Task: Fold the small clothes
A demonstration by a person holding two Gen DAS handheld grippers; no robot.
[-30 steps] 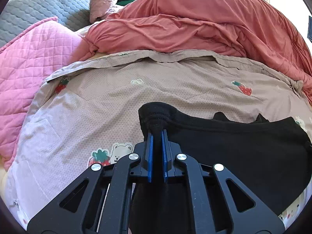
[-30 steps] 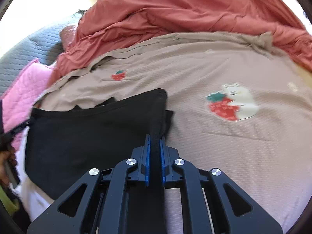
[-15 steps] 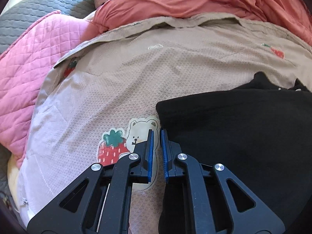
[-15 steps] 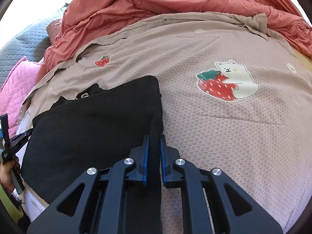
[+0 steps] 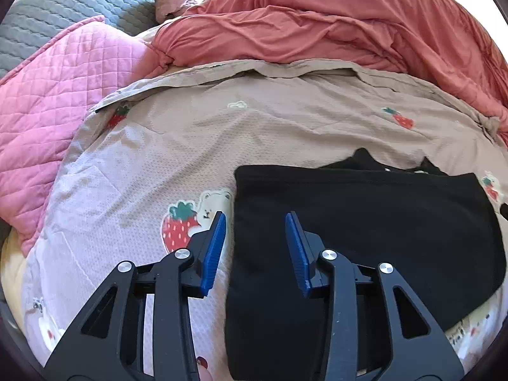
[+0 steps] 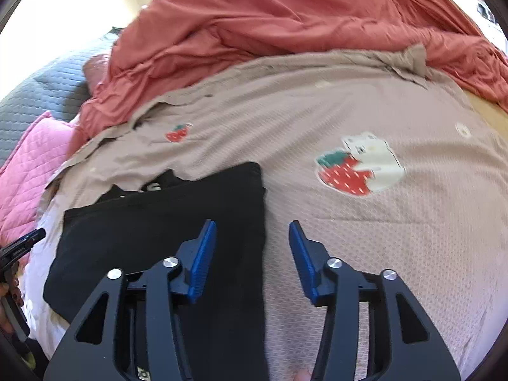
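On the bed (image 5: 285,133) the black garment (image 5: 365,222) lay folded once. We had just been opening both grippers, left (image 5: 255,222) and right (image 6: 252,230); fingers apart, holding nothing. We judged further folds remained.

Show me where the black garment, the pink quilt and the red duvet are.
black garment (image 5: 365,222): left wrist view, flat top layer.
pink quilt (image 5: 63,95): left wrist view, stitched surface.
red duvet (image 6: 285,16): right wrist view, bunched middle.

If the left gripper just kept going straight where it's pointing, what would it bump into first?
Probably the left edge of the folded black garment on the bedsheet. The left gripper, jaws just opened and empty, straddles that edge, though depth is hard to judge.
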